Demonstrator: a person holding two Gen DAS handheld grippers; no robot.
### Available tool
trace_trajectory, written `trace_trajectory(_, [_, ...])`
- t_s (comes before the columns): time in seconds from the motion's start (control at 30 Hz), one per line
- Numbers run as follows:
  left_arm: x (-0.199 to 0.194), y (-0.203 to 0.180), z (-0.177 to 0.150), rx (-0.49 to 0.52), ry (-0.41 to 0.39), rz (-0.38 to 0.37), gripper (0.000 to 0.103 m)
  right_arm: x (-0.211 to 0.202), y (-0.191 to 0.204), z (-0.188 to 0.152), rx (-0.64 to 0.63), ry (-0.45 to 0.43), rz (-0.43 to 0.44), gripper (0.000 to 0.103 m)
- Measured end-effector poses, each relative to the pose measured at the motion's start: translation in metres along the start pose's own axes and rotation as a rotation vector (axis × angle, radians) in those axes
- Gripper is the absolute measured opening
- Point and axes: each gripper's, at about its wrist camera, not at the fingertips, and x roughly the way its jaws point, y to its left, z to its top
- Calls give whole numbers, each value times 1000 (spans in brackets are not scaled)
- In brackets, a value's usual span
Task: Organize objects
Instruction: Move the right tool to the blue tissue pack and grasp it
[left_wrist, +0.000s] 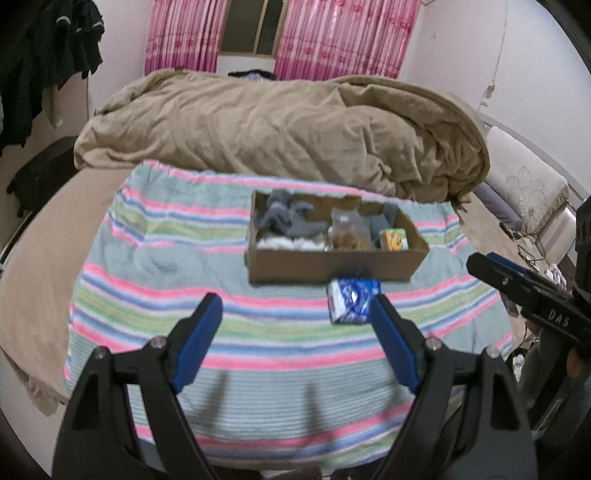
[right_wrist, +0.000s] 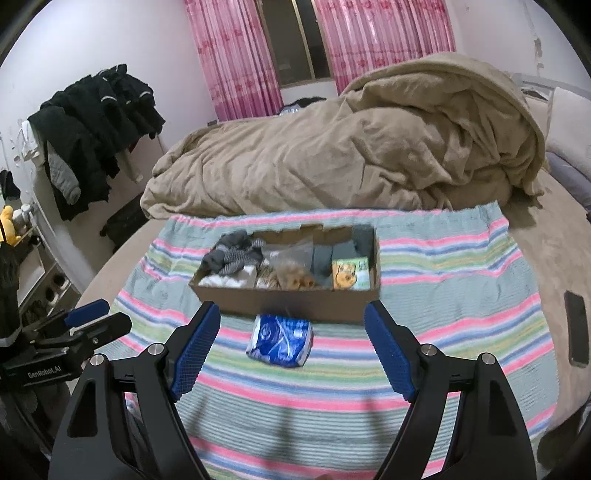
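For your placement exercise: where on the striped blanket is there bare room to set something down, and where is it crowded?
Free: the striped blanket left and right of the cardboard box, and the near strip below the blue packet. Crowded: inside the box.

one box (right_wrist: 280, 301), one blue packet (right_wrist: 279, 340).

Behind your work area you have a rumpled tan duvet (right_wrist: 351, 147) heaped across the bed, with pink curtains (right_wrist: 236, 55) framing the window. Dark jackets (right_wrist: 96, 122) hang at the left wall, and a black phone (right_wrist: 576, 328) lies on the bed's right side.
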Motion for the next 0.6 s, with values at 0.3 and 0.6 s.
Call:
trace_trajectory(0.3, [26, 17, -28, -37, 71, -5, 83, 31, 8, -32, 10, 91, -7, 83])
trace_trajectory(0.6, [60, 39, -43, -79, 110, 3, 83, 79, 14, -44, 0, 176, -13, 83])
